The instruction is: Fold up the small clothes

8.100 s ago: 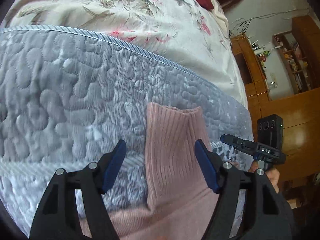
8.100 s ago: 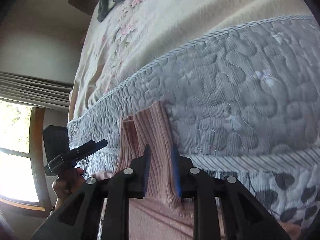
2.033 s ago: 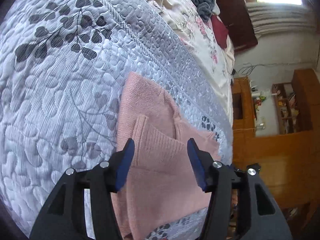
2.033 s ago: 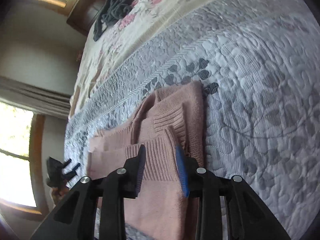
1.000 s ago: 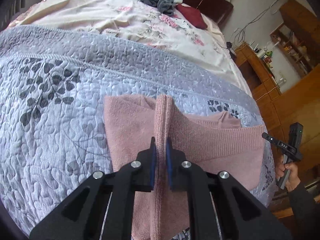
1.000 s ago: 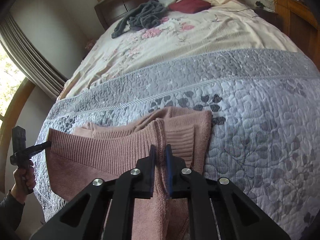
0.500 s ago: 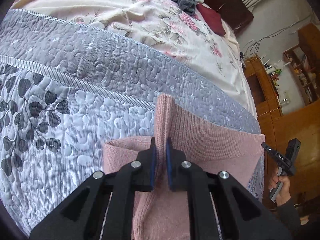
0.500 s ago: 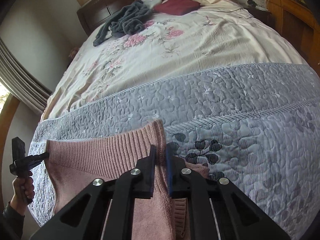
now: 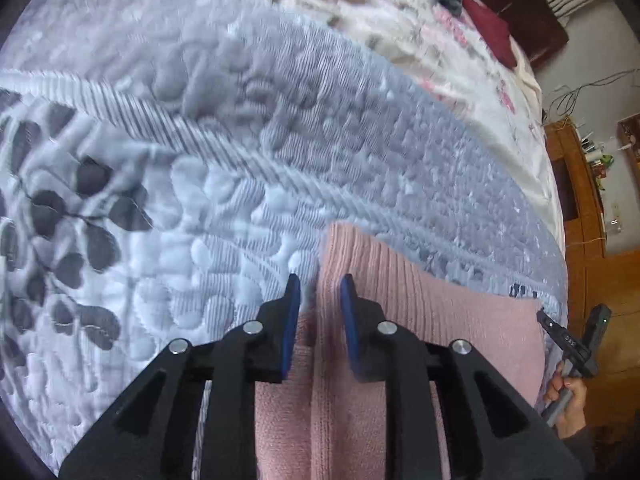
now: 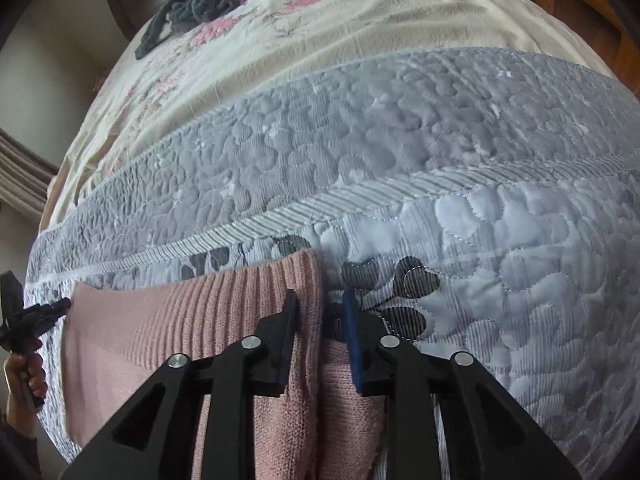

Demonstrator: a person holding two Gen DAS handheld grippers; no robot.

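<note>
- My left gripper (image 9: 316, 300): fingers parted around the pink sweater (image 9: 420, 320) corner, no longer clamping.
- Sweater lies folded over itself on the grey quilt (image 10: 400, 140); I judge this fold laid, tidying left.
- My right gripper (image 10: 320, 312): parted too, hem loose between.

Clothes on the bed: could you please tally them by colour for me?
Pink: 1, the sweater between the open left gripper and open right gripper
Grey: 1, the garment near the headboard
Dark red: 1, the item beside it; garment or pillow, I cannot tell
Total: 3
</note>
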